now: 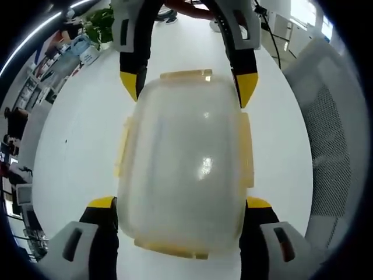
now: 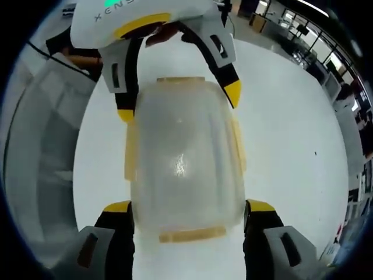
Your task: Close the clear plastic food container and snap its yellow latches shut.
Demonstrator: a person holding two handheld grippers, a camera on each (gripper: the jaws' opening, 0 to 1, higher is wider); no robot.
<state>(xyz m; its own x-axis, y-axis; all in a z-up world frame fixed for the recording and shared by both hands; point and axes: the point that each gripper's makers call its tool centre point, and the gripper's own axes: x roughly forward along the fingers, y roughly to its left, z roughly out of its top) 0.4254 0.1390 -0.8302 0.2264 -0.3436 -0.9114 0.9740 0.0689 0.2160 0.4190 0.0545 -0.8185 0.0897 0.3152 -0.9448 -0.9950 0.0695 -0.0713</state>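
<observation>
My left gripper (image 1: 179, 205) sits nearest the lens, its fingers (image 1: 102, 204) spread wide and straddling the near end of the clear plastic food container (image 1: 185, 160) on the white surface (image 1: 76, 146). In the right gripper view the right gripper (image 2: 187, 209) does the same at the opposite end, fingers wide beside the walls; I cannot tell whether they touch. The lid looks seated. Yellow latches (image 1: 186, 75) show at 12, 3, 6 and 9 o'clock; the 12 and 6 o'clock ones seem splayed outward. I judge closing is done and latching is in hand: next I should tip a fingertip onto an end latch and press it down while the other gripper steadies the box
</observation>
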